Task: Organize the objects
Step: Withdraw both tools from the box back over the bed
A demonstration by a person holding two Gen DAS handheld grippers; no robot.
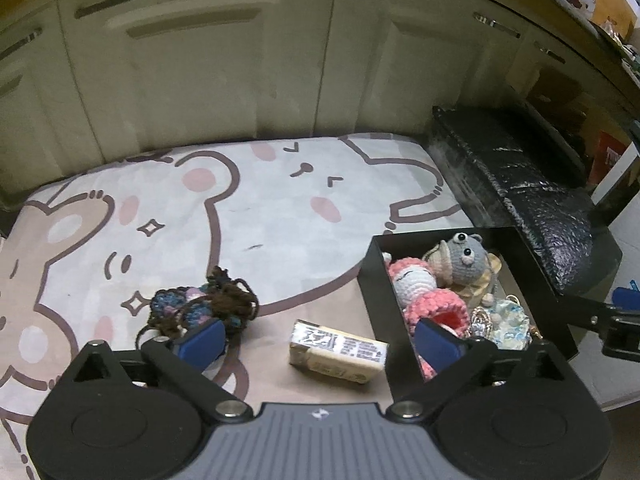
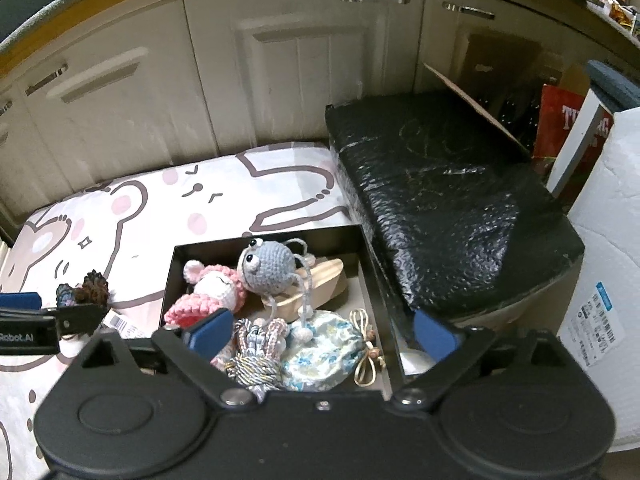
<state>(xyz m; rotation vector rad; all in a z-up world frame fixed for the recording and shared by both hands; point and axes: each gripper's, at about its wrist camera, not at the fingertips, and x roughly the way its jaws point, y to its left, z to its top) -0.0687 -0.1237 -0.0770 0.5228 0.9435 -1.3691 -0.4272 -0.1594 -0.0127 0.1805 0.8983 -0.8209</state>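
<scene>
A black box (image 1: 376, 280) sits at the right of the bear-print cloth (image 1: 240, 208). It holds a grey crochet toy (image 2: 272, 268), a pink-and-white crochet doll (image 2: 216, 288), a wooden piece (image 2: 320, 286), a floral pouch (image 2: 324, 348) and tasselled cords (image 2: 256, 360). On the cloth beside the box lie a small printed pack (image 1: 338, 350) and a brown-and-blue yarn bundle (image 1: 204, 304). My left gripper (image 1: 320, 340) is open above the pack, not touching it. Over the box's near end, my right gripper (image 2: 323, 332) is open and holds nothing.
A black wrapped parcel (image 2: 440, 208) lies right of the box, against it. Cream cabinet doors (image 2: 300, 80) close off the back. A white paper-roll pack (image 2: 608, 260) and a red carton (image 2: 560, 128) stand at the far right.
</scene>
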